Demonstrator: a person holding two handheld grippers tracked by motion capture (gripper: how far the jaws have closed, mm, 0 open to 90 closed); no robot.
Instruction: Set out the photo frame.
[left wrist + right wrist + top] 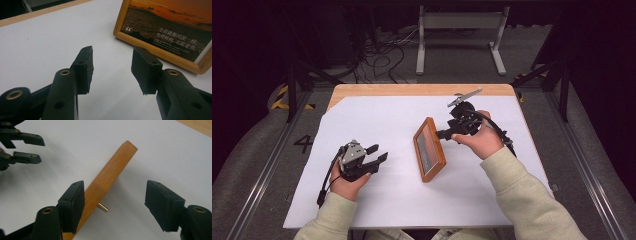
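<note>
Wooden picture frame [429,149], one; two claws, left [378,153] and right [442,134], both spread.

Lab or recording studio: black curtains [257,40], tangled floor cables [379,57], floor rails [259,175] (taped markings), white-covered desk [377,210].

The wooden-framed sunset picture [170,27] bears a white quotation mark and small Chinese lines; the grey floor [303,144] left of it reads "4".

The frame [165,32] is cut off at the upper right edge, its small caption text unreadable.
</note>
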